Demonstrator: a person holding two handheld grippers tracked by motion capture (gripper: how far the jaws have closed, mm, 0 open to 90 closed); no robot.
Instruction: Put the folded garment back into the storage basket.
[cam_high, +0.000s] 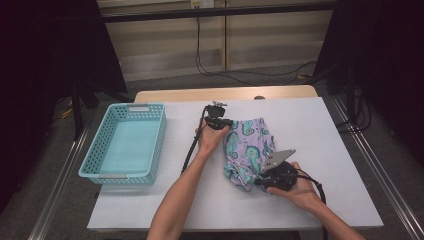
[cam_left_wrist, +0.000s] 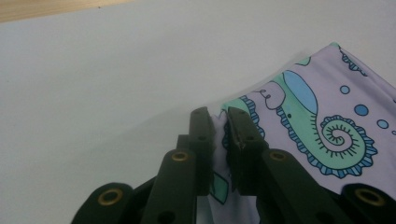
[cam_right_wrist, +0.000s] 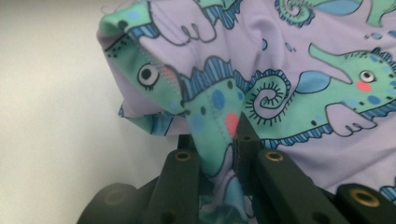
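Note:
A lilac cloth with green seahorses (cam_high: 248, 150) lies crumpled on the white table (cam_high: 310, 130), right of centre. At its far left edge my left gripper (cam_high: 226, 124) is shut on the cloth (cam_left_wrist: 327, 121), whose hem is pinched between the black jaws of the left gripper (cam_left_wrist: 220, 122). My right gripper (cam_high: 257, 179) holds the near edge. In the right gripper view its jaws are shut on a bunched green fold of the cloth (cam_right_wrist: 212, 126), and the rest of the fabric spreads beyond the right gripper (cam_right_wrist: 219, 140).
A light blue plastic basket (cam_high: 102, 155) with nothing in it stands at the table's left side. The wooden table edge (cam_high: 225, 93) runs along the back. Cables hang on the floor behind the table. Both forearms come in from the bottom.

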